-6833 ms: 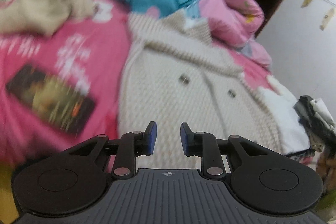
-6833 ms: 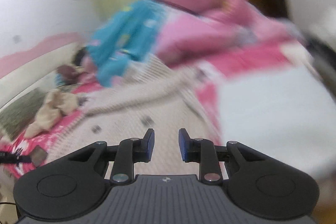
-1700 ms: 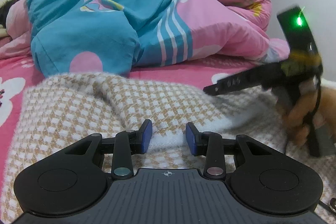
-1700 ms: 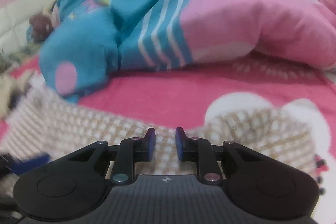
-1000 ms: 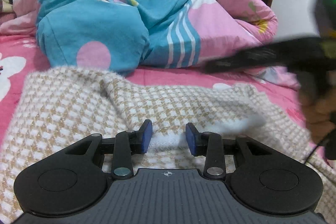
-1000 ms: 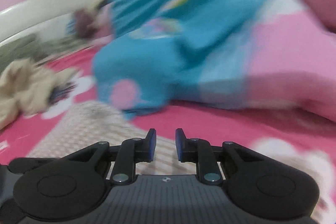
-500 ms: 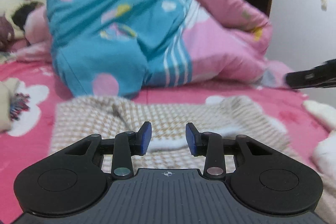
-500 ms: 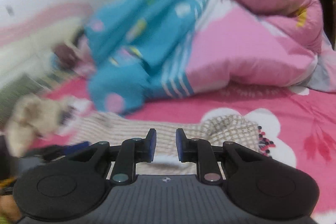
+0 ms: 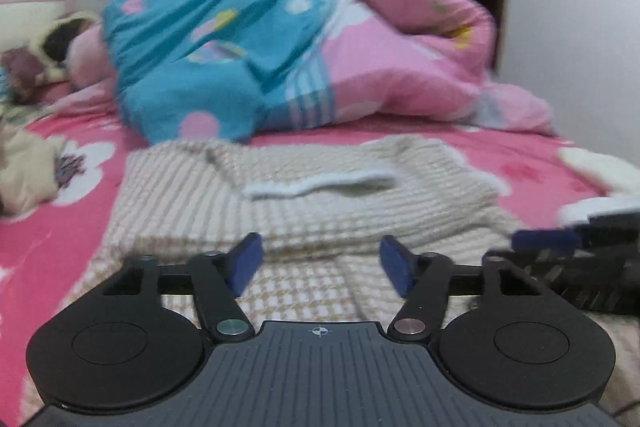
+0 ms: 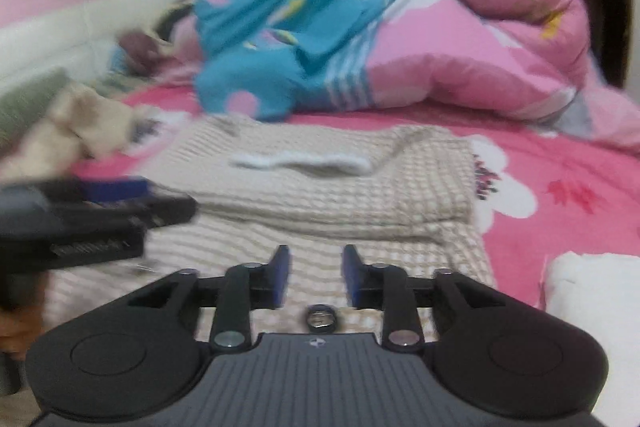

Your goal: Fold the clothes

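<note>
My left gripper (image 9: pixel 320 263) and right gripper (image 10: pixel 314 277) are opening, nothing between the jaws, to leave the folded coat (image 9: pixel 320 195) (beige check) lying flat on the bed (image 9: pixel 532 163).

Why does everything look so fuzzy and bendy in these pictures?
Left wrist view: the checked coat and quilt are smeared by motion, and the other tongs streak; corners curve darkly from the fisheye lens. Right wrist view: blurrier, especially the left side, though its own tongs stay sharp.

ahead: folded coat (image 9: pixel 320 195) | behind it: quilt (image 9: pixel 288 39) blocks
</note>
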`<act>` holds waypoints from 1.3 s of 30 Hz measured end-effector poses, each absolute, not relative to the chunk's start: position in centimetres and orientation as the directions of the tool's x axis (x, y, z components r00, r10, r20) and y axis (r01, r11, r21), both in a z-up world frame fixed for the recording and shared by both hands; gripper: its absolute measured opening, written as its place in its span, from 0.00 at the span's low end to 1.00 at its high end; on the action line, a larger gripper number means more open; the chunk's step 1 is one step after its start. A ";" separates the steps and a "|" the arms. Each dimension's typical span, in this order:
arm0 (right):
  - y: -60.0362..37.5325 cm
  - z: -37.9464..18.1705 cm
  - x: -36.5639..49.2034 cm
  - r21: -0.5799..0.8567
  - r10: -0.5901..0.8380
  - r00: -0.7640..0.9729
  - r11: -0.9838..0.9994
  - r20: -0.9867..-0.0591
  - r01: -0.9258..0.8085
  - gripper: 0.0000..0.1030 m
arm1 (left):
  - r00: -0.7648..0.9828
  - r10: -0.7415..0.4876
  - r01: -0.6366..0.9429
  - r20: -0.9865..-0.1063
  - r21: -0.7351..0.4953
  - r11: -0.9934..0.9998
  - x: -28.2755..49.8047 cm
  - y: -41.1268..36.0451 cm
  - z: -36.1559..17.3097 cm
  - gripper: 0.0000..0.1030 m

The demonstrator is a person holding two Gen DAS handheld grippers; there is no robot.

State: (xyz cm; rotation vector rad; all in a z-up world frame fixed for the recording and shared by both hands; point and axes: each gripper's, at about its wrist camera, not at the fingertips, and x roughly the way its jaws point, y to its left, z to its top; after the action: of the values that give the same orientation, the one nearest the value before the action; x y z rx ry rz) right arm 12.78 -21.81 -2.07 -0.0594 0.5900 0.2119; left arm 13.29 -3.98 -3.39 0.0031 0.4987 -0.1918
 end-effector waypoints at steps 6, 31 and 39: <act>-22.9 -6.2 15.0 0.034 0.091 0.771 0.995 -0.630 -0.089 1.00 | 0.795 -0.088 0.080 -0.600 -0.039 0.996 16.2 -3.8 -7.4 0.94; -22.5 -6.5 14.7 0.009 0.076 0.778 0.996 -0.624 -0.090 1.00 | 0.795 -0.108 0.087 -0.597 -0.065 0.994 16.2 -3.6 -7.9 1.00; -22.5 -6.5 14.7 0.009 0.076 0.778 0.996 -0.624 -0.091 1.00 | 0.796 -0.114 0.089 -0.594 -0.071 0.994 16.2 -3.5 -8.0 1.00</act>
State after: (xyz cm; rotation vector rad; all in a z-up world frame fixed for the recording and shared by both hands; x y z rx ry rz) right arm 14.70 -22.47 -6.51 -0.0222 0.6739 0.0905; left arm 16.17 -3.46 -7.99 -0.0405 0.6405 -0.1086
